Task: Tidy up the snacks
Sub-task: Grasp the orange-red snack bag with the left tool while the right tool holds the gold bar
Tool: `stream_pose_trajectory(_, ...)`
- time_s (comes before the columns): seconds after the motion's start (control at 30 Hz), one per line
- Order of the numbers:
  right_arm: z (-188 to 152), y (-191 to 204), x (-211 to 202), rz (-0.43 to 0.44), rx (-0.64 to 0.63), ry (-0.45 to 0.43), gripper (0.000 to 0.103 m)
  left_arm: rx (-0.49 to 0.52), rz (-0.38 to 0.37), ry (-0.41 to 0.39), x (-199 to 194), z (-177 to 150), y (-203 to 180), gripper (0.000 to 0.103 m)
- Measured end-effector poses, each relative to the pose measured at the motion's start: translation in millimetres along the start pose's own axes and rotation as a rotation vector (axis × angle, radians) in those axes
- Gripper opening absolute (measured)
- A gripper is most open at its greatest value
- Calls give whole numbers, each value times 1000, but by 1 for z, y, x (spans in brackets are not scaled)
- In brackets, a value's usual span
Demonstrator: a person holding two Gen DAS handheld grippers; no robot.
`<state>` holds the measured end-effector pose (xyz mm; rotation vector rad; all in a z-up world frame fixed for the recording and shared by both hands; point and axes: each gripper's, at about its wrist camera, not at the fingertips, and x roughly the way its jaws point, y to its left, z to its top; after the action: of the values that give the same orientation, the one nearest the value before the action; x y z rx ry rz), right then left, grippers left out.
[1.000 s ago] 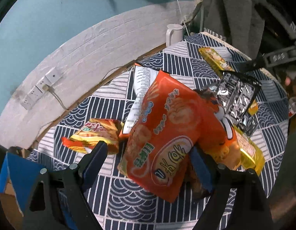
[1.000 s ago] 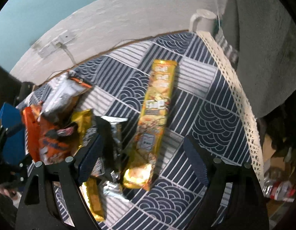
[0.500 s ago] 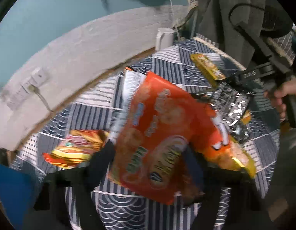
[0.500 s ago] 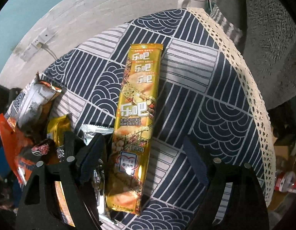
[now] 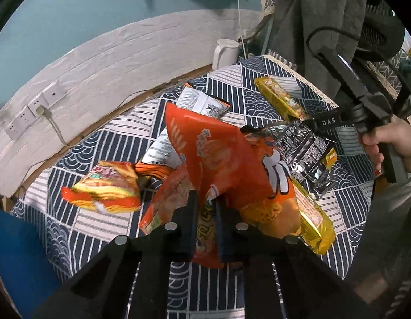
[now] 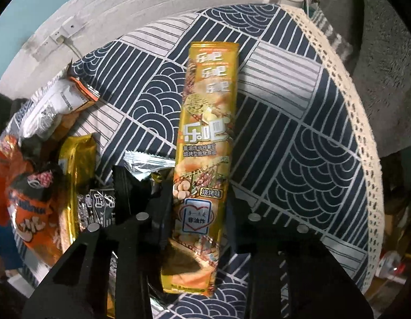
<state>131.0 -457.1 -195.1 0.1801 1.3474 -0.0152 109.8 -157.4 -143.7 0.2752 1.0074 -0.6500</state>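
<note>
The left gripper (image 5: 205, 212) is pinched tight on the lower part of a large orange snack bag (image 5: 213, 159), which stands crumpled above the heap of packets in the middle of the tablecloth (image 6: 298, 133). The right gripper (image 6: 198, 212) is closed against the near end of a long gold snack pack (image 6: 208, 133) (its far end points toward the white mug (image 5: 225, 53) at the back edge); whether the pack is lifted or lying flat is hard to tell. A silver packet (image 5: 306, 148) lies just beside the orange bag.
</note>
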Motion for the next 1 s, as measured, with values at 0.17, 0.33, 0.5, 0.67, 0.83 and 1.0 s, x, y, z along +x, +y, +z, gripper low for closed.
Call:
stream_pose_trajectory(0.17, -6, -4, -14, -25, -16, -27, 30, -20, 23, 2, -13, -4, 2, 4)
stream_pose_trajectory(0.33, -13, -2, -33, -38, -30, -62, 30, -37, 41, -13, -27, -8, 3, 4)
stream_pose_trajectory(0.5, -19, -1, -49, -23, -28, -93, 30, -58, 54, -15, -39, -18, 4, 4)
stream_pose_trajectory(0.67, -27, 3, -70, -3, -42, -134, 30, -72, 70, -33, -55, -25, 3, 4)
stream_pose_trajectory(0.83, -34, 14, -91, 22, -65, -167, 30, -62, 91, -59, -75, -30, -3, 3)
stream_pose_trajectory(1.0, -43, 26, -112, 27, -103, -200, 30, -49, 111, -90, -95, -34, -7, 3)
